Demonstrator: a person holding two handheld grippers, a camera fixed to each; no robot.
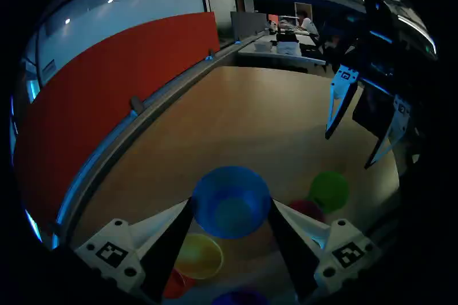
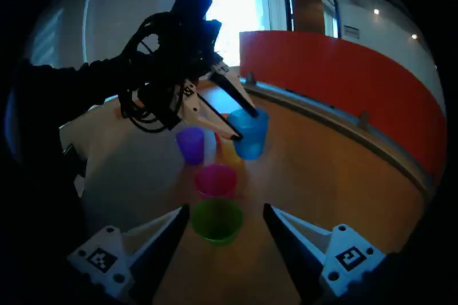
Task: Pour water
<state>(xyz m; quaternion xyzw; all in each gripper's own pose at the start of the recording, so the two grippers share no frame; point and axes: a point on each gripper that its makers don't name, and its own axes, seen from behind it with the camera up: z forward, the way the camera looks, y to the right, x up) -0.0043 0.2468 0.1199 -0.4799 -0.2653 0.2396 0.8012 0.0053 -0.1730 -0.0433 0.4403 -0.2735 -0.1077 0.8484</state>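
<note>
While left gripper [image 1: 231,205] pinches blue cup [image 1: 231,187], green cup [image 2: 216,222] lies beyond right gripper [image 2: 224,209].

Reference: the blue cup [image 1: 231,202]. Beyond it the table [image 1: 257,116] lies open to its far end, with passage there. To one side the red partition [image 1: 114,93] and its rail [image 1: 137,113] close off the table edge. Below and beside the blue cup stand the yellow cup [image 1: 198,255], pink cup [image 2: 216,180], green cup [image 2: 217,220] and purple cup [image 2: 190,145], closely grouped with narrow gaps. The right gripper [image 1: 348,150] hangs on the side away from the partition, jaws apart.
</note>
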